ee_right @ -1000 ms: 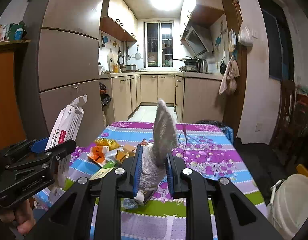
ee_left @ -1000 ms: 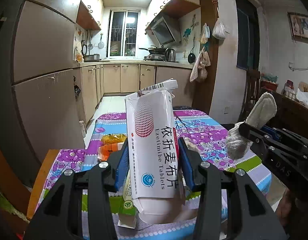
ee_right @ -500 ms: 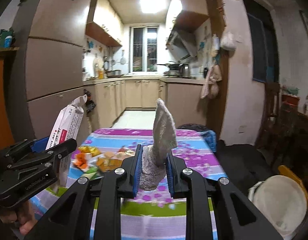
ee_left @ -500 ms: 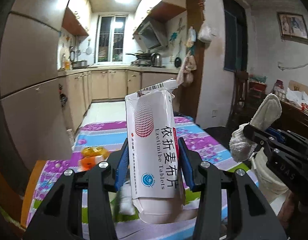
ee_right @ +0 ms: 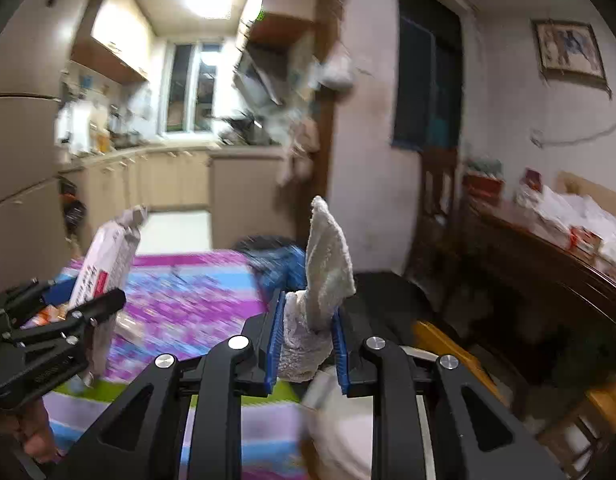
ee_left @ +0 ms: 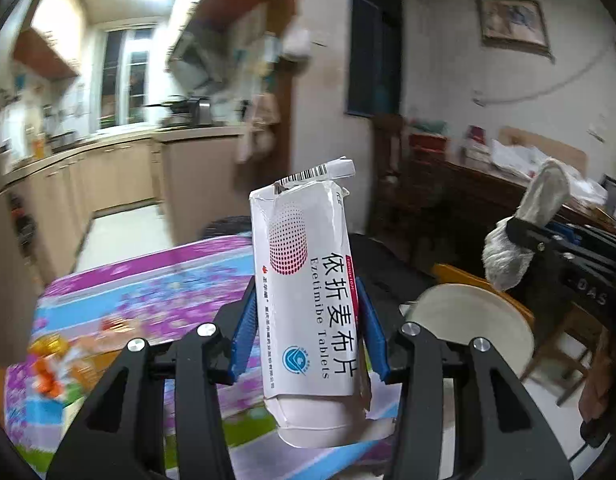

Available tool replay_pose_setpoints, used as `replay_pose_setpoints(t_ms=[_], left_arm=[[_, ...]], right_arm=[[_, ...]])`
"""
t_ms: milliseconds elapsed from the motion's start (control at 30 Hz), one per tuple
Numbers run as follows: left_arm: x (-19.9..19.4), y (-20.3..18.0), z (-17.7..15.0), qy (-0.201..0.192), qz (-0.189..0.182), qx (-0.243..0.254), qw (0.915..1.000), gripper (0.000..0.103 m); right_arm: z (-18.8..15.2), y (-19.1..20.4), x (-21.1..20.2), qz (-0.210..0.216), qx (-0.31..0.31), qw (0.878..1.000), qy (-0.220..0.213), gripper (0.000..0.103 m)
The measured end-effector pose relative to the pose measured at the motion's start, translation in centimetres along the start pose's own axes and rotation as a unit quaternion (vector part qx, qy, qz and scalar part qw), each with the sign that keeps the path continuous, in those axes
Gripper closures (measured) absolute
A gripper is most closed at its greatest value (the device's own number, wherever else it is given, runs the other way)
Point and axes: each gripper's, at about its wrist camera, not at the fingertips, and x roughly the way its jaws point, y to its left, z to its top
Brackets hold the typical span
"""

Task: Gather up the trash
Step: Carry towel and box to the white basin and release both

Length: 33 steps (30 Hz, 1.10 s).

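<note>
Each gripper pinches trash for carrying: the left gripper (ee_left: pixel 308 344) clamps a torn tablet box (ee_left: pixel 305 280) upright, the right gripper (ee_right: pixel 308 344) a crumpled paper towel (ee_right: pixel 320 292), both beside the white bin (ee_left: pixel 472 328), likely for dropping in.

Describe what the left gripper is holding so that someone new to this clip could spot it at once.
Look above the near edge of the flowery purple tablecloth, at the left gripper in front of it. Upright between its blue pads is a torn white medicine box, with a red dotted oval and "Ezetimibe Tablets" printed on it; the right gripper's load is a crumpled tissue.
</note>
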Motion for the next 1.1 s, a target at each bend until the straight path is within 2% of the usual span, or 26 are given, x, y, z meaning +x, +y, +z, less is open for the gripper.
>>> replay_pose_setpoints(t_ms=[100, 233, 300, 333, 467, 600, 700, 833, 1000, 1033, 1100], left_arm=[[2.5, -3.4, 0.8, 0.017, -0.036, 0.018, 0.9990, 0.058], [6.6, -8.2, 1.1, 0.066, -0.095, 0.038, 0.9925, 0.058], [9.4, -10.7, 0.7, 0.109, -0.133, 0.047, 0.9840, 0.058], [11.2, -12.1, 0.3, 0.139, -0.153, 0.052, 0.9770, 0.058], [16.1, -15.5, -1.9, 0.214, -0.170, 0.061, 0.9600, 0.058], [19.6, -16.8, -4.1, 0.258, -0.161, 0.062, 0.9505, 0.058], [21.2, -16.9, -5.2, 0.273, -0.151, 0.059, 0.9483, 0.057], [22.2, -16.7, -5.7, 0.279, -0.146, 0.057, 0.9475, 0.056], [22.1, -17.2, -5.7, 0.282, -0.142, 0.062, 0.9469, 0.056], [22.2, -17.2, -5.9, 0.283, -0.140, 0.063, 0.9469, 0.054], [22.2, -17.6, -5.8, 0.283, -0.137, 0.062, 0.9474, 0.041]], right_arm=[[-0.4, -5.9, 1.7, -0.026, 0.027, 0.998, 0.045, 0.080], [-1.9, -13.6, 4.5, -0.034, 0.070, 0.991, 0.111, 0.080], [-3.6, -16.7, 6.4, -0.035, 0.086, 0.984, 0.150, 0.080], [-4.5, -17.8, 7.3, -0.031, 0.093, 0.981, 0.167, 0.080], [-7.8, -21.4, 11.9, -0.017, 0.111, 0.965, 0.238, 0.080], [-10.3, -23.1, 14.9, -0.008, 0.121, 0.956, 0.269, 0.080], [-12.5, -22.3, 15.3, -0.009, 0.123, 0.951, 0.284, 0.080], [-14.3, -21.3, 15.6, -0.007, 0.130, 0.947, 0.294, 0.080], [-14.9, -19.5, 15.4, -0.006, 0.132, 0.947, 0.294, 0.079], [-14.8, -19.4, 15.6, -0.005, 0.132, 0.947, 0.294, 0.079], [-14.9, -19.4, 15.5, -0.005, 0.133, 0.947, 0.293, 0.075]])
